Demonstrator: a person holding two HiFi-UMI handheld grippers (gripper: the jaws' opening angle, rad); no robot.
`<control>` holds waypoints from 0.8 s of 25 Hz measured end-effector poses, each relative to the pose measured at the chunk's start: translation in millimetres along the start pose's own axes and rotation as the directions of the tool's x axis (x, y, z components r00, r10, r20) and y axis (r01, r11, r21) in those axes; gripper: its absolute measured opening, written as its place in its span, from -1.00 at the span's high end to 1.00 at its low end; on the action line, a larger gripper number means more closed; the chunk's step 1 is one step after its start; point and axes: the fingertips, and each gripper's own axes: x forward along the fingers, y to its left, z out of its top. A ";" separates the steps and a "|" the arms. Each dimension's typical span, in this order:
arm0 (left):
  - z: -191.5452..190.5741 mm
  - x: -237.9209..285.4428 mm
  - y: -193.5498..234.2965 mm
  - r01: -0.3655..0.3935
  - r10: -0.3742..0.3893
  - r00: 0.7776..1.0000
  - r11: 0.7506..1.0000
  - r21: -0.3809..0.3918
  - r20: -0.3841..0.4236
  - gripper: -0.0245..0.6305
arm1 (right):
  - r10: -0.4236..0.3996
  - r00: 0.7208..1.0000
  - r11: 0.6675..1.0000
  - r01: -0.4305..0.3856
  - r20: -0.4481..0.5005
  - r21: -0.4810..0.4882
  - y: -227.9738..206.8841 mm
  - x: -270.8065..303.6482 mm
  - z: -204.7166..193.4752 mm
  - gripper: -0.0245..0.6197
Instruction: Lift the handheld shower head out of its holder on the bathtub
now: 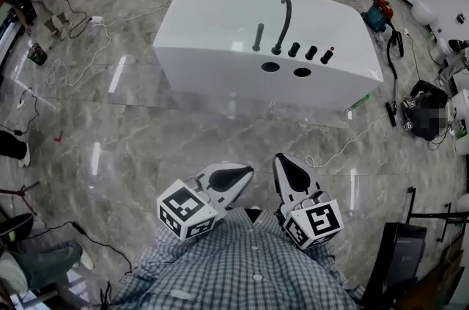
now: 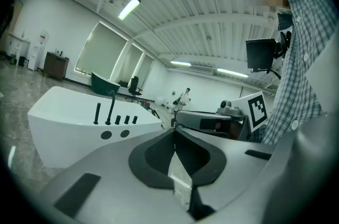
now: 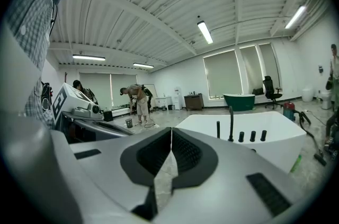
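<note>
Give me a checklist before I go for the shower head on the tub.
1. Handheld shower head upright on the bathtub: ok.
2. Left gripper open to grasp: not ok, shut and empty.
3. Right gripper open to grasp: not ok, shut and empty.
4. Bathtub within reach: not ok, open floor lies between.
5. Spout stands apart from the shower head: ok.
</note>
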 end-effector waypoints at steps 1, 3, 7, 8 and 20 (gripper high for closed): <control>-1.0 -4.3 1.3 0.001 -0.001 1.000 1.000 -0.002 0.000 0.89 | -0.009 1.000 1.000 0.009 -0.002 0.000 1.0 -0.2 -0.8 0.87; -3.8 -14.3 4.4 0.001 -0.001 1.000 1.000 -0.005 -0.002 0.89 | -0.018 1.000 1.000 0.018 -0.009 0.004 5.6 0.3 -3.4 0.87; -12.6 -33.5 8.6 0.001 -0.001 1.000 1.000 -0.010 -0.004 0.89 | -0.043 0.999 0.999 0.043 -0.009 -0.017 18.4 -0.1 -9.0 0.87; -15.8 -36.9 9.5 0.001 -0.001 1.000 1.000 -0.009 -0.005 0.89 | -0.053 0.999 0.998 0.053 -0.006 -0.028 20.8 -0.8 -10.7 0.87; -20.2 -52.7 20.2 -0.008 0.009 1.000 1.000 -0.029 0.010 0.89 | -0.076 0.997 0.997 0.075 -0.025 -0.027 30.4 -2.1 -18.4 0.87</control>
